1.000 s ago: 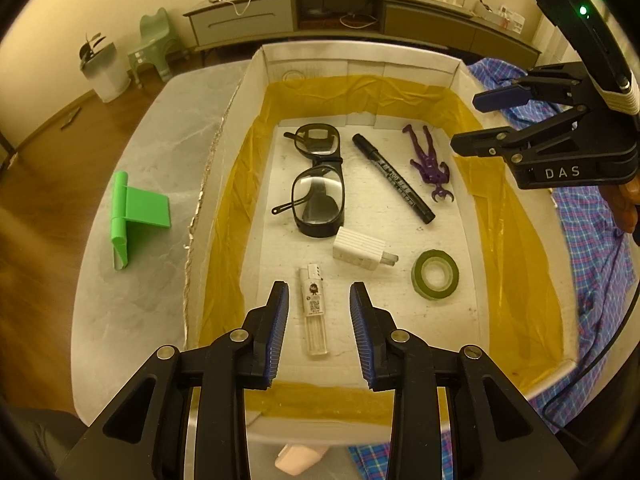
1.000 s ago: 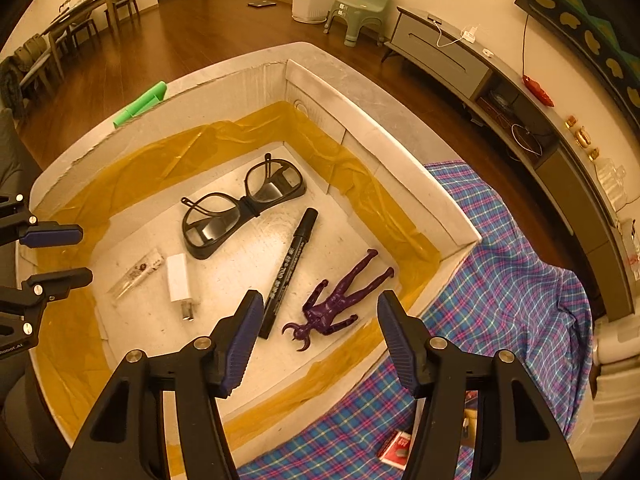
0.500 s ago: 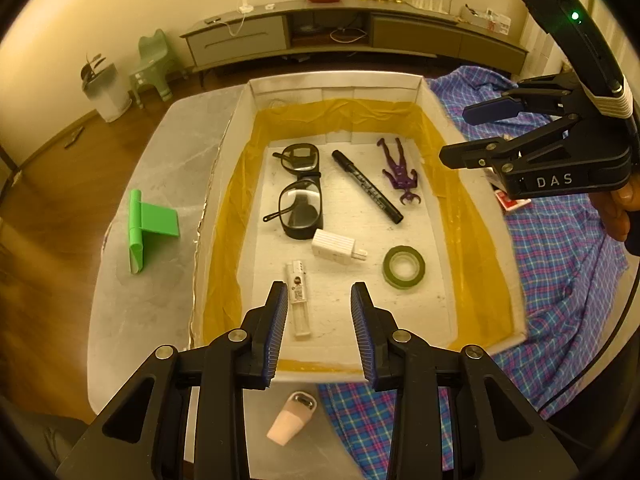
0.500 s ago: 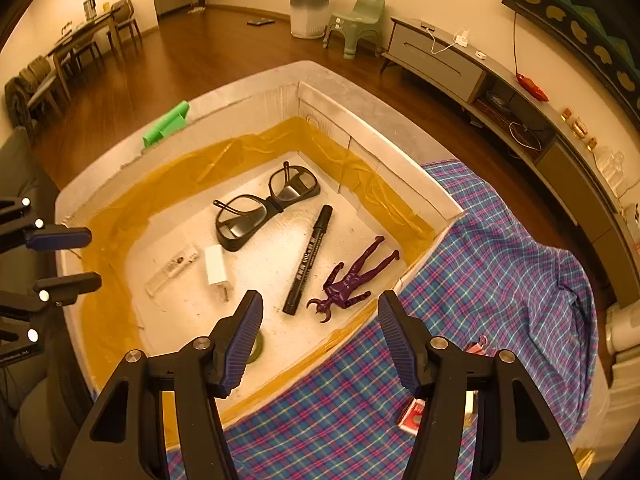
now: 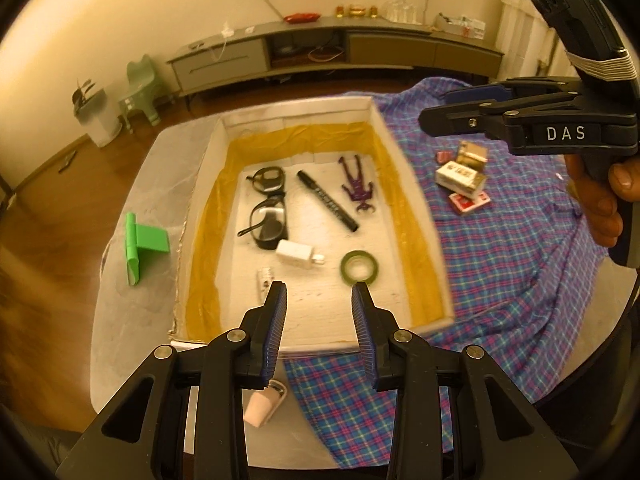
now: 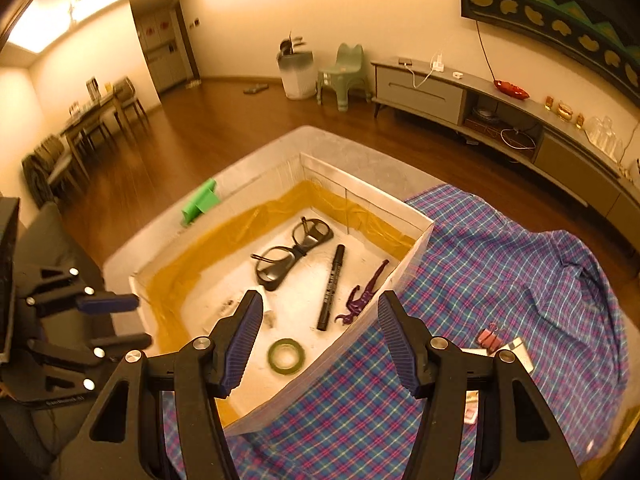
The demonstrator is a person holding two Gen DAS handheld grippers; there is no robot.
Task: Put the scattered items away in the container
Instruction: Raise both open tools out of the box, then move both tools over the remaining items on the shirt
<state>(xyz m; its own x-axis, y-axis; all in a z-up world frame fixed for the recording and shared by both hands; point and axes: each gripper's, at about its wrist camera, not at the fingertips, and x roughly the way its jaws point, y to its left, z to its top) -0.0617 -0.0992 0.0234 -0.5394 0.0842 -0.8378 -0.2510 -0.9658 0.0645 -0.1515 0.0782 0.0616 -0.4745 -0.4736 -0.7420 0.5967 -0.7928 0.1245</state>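
Lying in box (image 5: 412, 184), tape (image 5: 359, 266) beyond opening left tongs (image 5: 319, 304)

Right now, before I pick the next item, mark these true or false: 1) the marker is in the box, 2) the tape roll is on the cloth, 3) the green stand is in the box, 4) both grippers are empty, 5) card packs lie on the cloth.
1) The marker lies in the box: true.
2) The tape roll is on the cloth: false, it lies in the box.
3) The green stand is in the box: false, it stands outside, on the grey tabletop.
4) Left gripper and right gripper are empty: true; the left jaws are opening.
5) Card packs lie on the cloth: true.
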